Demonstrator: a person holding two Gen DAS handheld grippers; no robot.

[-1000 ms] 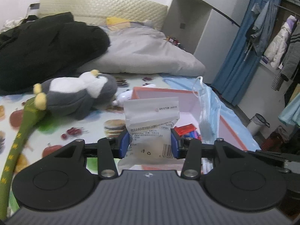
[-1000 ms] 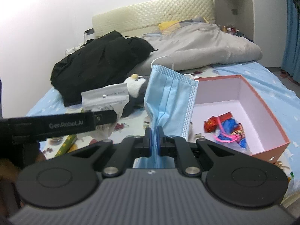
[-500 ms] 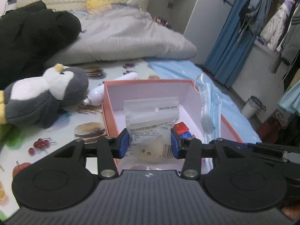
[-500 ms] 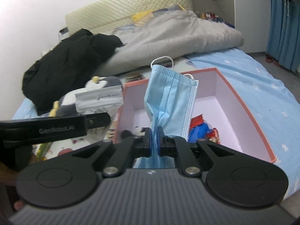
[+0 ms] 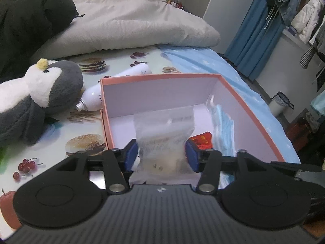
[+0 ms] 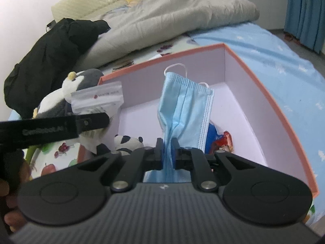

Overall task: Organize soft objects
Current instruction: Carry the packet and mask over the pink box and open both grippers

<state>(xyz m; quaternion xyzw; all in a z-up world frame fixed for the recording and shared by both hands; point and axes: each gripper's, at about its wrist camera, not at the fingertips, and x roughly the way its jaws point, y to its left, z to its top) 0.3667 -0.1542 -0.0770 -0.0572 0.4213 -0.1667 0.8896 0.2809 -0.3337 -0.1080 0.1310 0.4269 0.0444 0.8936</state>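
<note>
My left gripper (image 5: pixel 162 156) is shut on a clear plastic pouch (image 5: pixel 163 140) and holds it over the near left part of the pink open box (image 5: pixel 160 77). My right gripper (image 6: pixel 167 149) is shut on a blue face mask (image 6: pixel 183 105), held inside the box (image 6: pixel 262 85). The mask also shows in the left wrist view (image 5: pixel 222 130), and the pouch in the right wrist view (image 6: pixel 97 99). In the box lie a small panda plush (image 6: pixel 128 141) and red and blue wrappers (image 6: pixel 220 140).
A grey penguin plush (image 5: pixel 36 95) lies on the fruit-print sheet left of the box, with a white spray bottle (image 5: pixel 113 87) between them. A grey duvet (image 5: pixel 130 20) and a black coat (image 5: pixel 26 24) lie behind. A bin (image 5: pixel 281 103) stands on the floor to the right.
Both grippers have moved forward and down, carrying the pouch and the mask from in front of the box into it. The box now fills much of both views.
</note>
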